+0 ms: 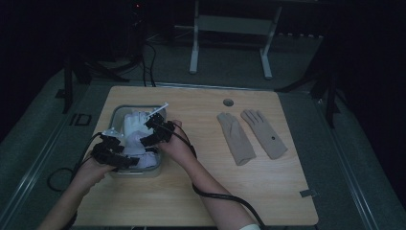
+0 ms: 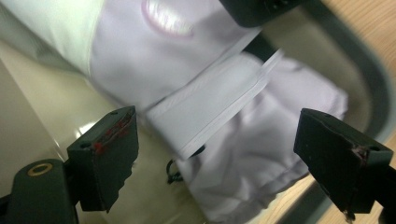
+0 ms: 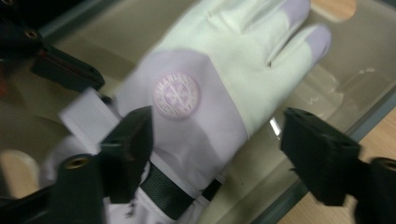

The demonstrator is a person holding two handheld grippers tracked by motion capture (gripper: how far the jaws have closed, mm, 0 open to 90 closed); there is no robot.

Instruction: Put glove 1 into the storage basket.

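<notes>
Left gripper [image 2: 215, 158]: I hold it low over the near end of the tray, its jaws standing wide apart and pressing on nothing; the glove's cuff lies between them.
Right gripper [image 3: 217, 154]: I hold it over the middle of the tray, jaws spread wide, the glove under them but not pinched.
White glove [image 3: 210, 79]: it lies inside the tray, fingers pointing to the far end, a round pale-purple badge on its back and a dark strap at the wrist.
Paper tag [image 2: 219, 105]: a folded white card lying across the cuff end of the glove.
Tray [image 1: 115, 115]: a grey tub on the left part of the counter [image 1: 268, 191].
Beige gloves [image 1: 251, 134]: a pair lying flat side by side on the counter, well apart from the tray, to its right.
</notes>
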